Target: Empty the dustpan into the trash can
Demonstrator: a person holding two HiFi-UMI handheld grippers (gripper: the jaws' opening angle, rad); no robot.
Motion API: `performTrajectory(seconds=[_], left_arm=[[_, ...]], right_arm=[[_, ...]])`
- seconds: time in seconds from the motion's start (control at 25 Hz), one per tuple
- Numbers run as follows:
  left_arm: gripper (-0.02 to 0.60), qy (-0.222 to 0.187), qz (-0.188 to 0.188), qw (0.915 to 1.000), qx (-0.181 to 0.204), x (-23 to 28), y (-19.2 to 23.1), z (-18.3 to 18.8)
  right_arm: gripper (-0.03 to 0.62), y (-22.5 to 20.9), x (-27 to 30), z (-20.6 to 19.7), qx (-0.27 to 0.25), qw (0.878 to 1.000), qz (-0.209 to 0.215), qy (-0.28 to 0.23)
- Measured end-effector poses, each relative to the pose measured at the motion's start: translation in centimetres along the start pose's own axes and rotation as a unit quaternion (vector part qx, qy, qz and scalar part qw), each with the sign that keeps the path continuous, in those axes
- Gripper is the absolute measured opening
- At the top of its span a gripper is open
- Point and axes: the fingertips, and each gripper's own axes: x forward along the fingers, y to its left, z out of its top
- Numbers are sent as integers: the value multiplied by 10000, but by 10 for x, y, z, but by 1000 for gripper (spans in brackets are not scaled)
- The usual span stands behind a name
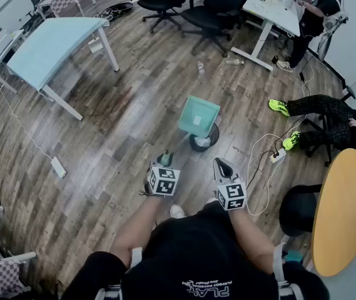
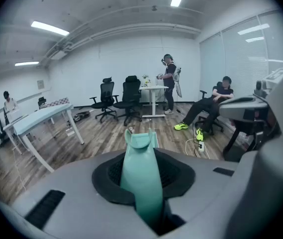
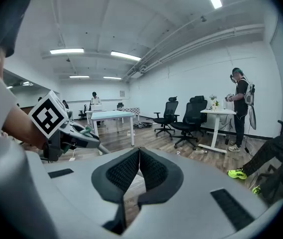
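Between the left gripper's [image 2: 141, 159] jaws runs the teal dustpan handle [image 2: 141, 180]; the pads pinch it on both sides, so this tong carries the load. The right gripper [image 3: 139, 154] has its pads pressed together at the tips with nothing between them, and it hangs idle beside the other.

In the head view the dustpan [image 1: 198, 116] lies at about one o'clock from the left gripper, lifted off the floor with its broad pale face turned up toward the camera. The black trash can [image 1: 213, 144] sits directly at the pan's six o'clock, partly covered by it, and at about eleven o'clock from the right gripper. Something white and crumpled shows inside the can.

My judgement is that the task is in its main step: the pan has been brought to the can and held over its mouth. Whether its load has fully dropped cannot be told; the pan's face looks almost bare, with one small speck. What is left is likely to finish the tip and take the pan away.

White print on the person's black shirt [image 1: 196, 261] appears to begin "PLAY"; the smaller line is too small to read. The gripper cubes carry only black-and-white square markers.
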Motion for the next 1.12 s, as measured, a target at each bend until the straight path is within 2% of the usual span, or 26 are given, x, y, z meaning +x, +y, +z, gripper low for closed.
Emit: performTrajectory(seconds=[0.24,0.6,0.96,1.12], left_arm=[[98,21,429,9983,-391,3,34,6],[97,424,955,9915,-778,34,69,0],[97,966,1220,9820,-1069,82,79,-16],[97,1186,1264,9788,-1095,99,80,-21]], right_arm=[[23,-10,23,2,-1,10000,56,46],[23,-30,81,14,-14,9985,551,25],[23,-72,140,16,-5,9948,1010,144],[23,-78,161,10,-71,9901,1373,273]])
